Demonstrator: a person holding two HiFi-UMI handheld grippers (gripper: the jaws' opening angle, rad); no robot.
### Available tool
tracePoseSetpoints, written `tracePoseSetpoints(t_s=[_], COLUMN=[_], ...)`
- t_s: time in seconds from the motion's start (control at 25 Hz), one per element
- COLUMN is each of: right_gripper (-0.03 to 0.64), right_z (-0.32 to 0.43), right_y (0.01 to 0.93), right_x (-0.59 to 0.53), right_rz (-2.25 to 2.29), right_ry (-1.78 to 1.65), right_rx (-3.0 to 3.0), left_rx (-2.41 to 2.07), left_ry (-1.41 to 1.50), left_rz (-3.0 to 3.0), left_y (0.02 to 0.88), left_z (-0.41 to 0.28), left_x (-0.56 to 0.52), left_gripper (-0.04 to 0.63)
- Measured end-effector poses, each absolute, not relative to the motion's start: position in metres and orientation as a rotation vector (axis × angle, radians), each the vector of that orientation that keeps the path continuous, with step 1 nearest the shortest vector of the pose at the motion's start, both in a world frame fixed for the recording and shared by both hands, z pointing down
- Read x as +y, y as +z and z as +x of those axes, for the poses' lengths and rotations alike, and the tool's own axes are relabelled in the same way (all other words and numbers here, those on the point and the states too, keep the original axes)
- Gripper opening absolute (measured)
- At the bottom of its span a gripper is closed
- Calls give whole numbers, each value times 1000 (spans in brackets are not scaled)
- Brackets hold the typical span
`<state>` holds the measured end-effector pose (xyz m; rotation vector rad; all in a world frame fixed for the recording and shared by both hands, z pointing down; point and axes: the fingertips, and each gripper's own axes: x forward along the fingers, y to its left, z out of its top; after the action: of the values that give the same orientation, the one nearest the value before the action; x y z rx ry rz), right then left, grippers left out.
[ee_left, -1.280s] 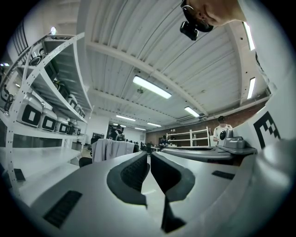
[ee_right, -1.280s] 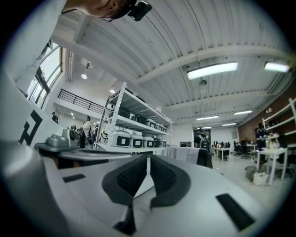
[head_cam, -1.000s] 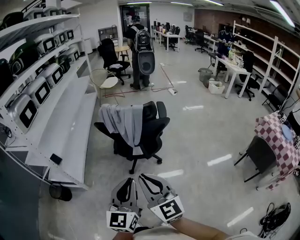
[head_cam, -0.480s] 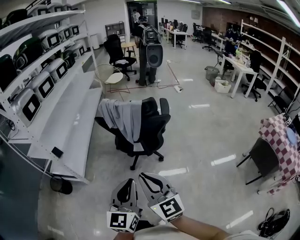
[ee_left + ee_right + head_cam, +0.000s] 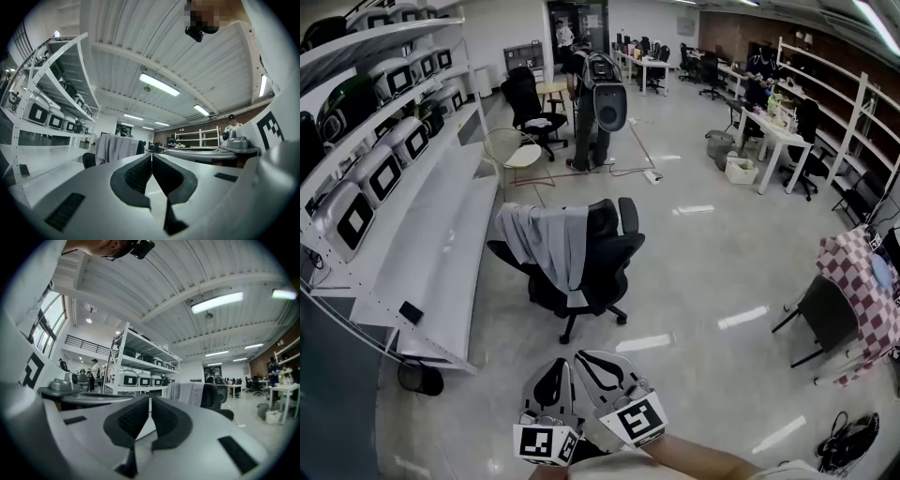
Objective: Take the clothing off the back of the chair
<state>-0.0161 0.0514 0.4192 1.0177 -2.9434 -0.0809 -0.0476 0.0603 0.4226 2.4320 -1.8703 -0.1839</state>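
Clothing (image 5: 546,242) drapes the chair (image 5: 611,261), well beyond left claw (image 5: 555,362) and right claw (image 5: 584,355).

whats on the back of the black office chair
A grey garment is draped over the back of the black office chair. The backrest under the garment is hidden.

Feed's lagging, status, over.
Left gripper, right gripper: jaws shut, empty. Grey garment draped over back of black office chair, untouched. Nothing in the way.
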Motion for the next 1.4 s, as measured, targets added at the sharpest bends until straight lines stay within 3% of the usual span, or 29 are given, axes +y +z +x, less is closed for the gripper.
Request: tracePoseSetpoints(t_s=[1.4], right_gripper=[18], right_z=[-137], right_y=[434], right_x=[-38], right_rz=[1208], right_ry=[-130], right_rx=[-2753], left_rx=[-1567], left_ry=[-279], left_rz=[2547], left_y=[433], left_z=[-170], left_x=[-44], left_gripper=[12])
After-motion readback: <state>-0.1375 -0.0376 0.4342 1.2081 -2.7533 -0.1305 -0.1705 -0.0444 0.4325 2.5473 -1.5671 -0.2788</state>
